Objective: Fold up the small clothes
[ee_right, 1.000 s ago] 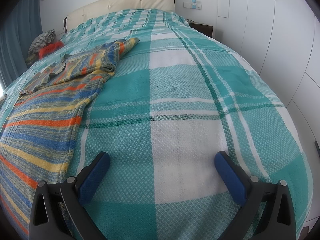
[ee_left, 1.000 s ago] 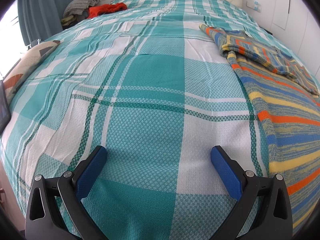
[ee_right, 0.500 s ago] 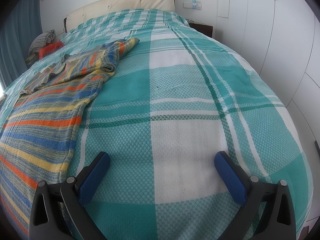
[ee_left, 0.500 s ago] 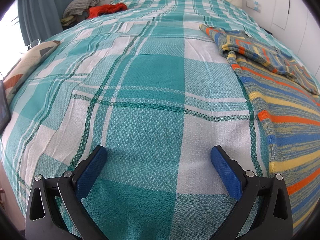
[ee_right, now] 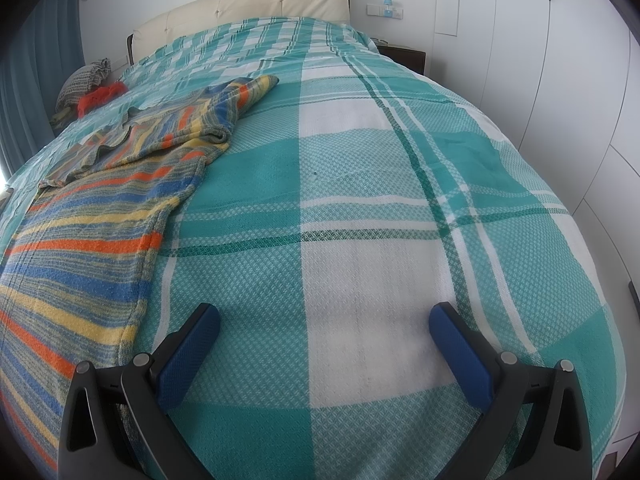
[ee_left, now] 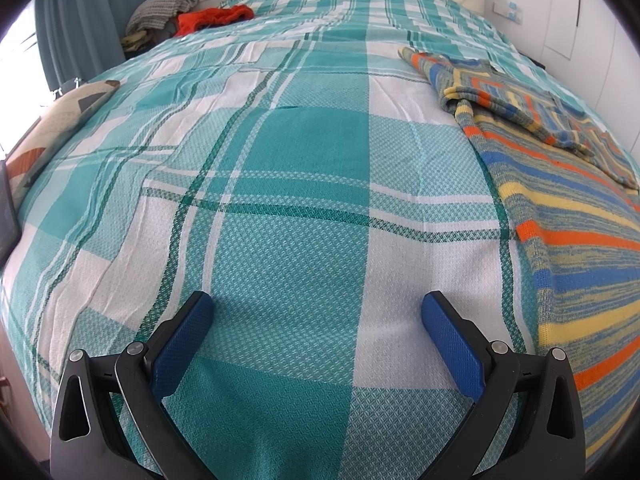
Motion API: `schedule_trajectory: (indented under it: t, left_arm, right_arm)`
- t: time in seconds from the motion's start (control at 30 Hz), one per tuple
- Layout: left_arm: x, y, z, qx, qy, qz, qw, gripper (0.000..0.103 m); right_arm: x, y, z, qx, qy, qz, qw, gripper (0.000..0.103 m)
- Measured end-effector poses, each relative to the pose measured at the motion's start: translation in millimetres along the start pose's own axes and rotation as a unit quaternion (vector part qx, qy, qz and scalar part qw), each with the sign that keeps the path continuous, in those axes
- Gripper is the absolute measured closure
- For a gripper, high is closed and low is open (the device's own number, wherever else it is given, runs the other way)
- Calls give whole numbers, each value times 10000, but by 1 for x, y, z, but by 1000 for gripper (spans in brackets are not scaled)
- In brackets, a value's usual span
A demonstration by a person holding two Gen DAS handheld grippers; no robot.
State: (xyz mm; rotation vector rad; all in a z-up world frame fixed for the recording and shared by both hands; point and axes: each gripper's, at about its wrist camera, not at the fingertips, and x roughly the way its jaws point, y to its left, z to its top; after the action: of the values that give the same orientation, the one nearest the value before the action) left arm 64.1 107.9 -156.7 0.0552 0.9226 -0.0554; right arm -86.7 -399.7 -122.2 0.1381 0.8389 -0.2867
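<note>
Seemingly, little folding has been done: the striped garment (ee_right: 92, 216) is spread flat on the bed (ee_right: 360, 200), and only one sleeve (ee_right: 224, 116) is seen laid over at its far end. It lies between the two views, at the right edge for the left tongs (ee_left: 316, 312) and at the left for the right tongs (ee_right: 324, 320). Both tongs are held wide apart, nothing gripped, over bare bedspread. The main folds are judged still to be made.
</note>
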Motion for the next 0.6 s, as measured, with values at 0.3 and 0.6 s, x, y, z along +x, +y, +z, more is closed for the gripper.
schedule_trajectory:
  t: [0.3, 0.6]
  left_arm:
    - [-5, 7, 7, 19, 174, -261, 9995, 0]
    - [-77, -7, -35, 46, 1201, -1546, 9806, 4]
  right_arm:
    - [5, 6, 8, -103, 332, -139, 9993, 0]
    - [-68, 13, 12, -356, 1599, 893, 9824, 1]
